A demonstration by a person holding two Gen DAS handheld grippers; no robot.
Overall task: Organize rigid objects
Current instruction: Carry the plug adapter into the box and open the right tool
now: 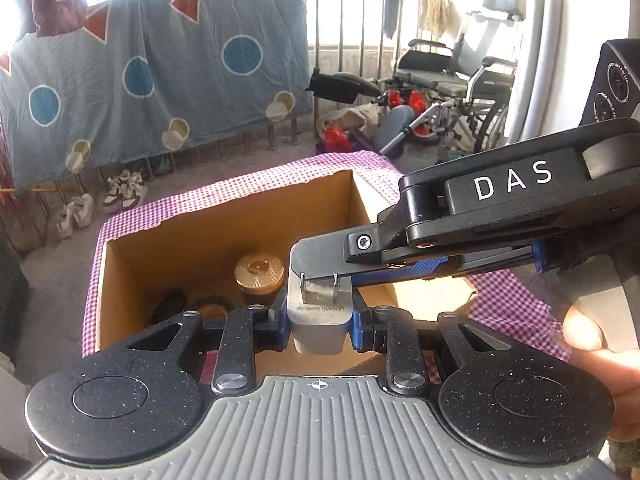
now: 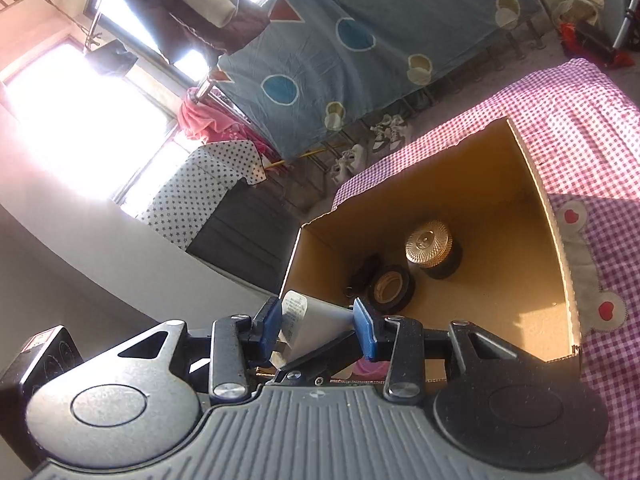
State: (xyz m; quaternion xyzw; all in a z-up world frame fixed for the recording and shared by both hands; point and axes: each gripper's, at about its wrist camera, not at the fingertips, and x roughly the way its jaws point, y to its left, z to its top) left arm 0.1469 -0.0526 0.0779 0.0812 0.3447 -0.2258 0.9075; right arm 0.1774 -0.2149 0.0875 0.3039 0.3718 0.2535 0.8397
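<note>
Both hand-held grippers (image 1: pixel 320 326) (image 2: pixel 316 330) around charger (image 1: pixel 320 316) above box (image 1: pixel 224 220)

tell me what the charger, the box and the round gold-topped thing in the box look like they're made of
Charger: smooth matte white or grey plastic, going by its rounded moulded corners and printed label, with two metal prongs.
Box: brown corrugated cardboard, with raw, slightly torn edges.
Gold-topped jar: the faceted lid glints like metal or metallised plastic; the dark body below could be glass or plastic.

The charger's (image 1: pixel 320 320) lower end is hidden behind the left hand-held gripper (image 1: pixel 320 322). Beside the tape roll (image 2: pixel 391 289), a dark object (image 2: pixel 362 274) is too shadowed to identify.
</note>
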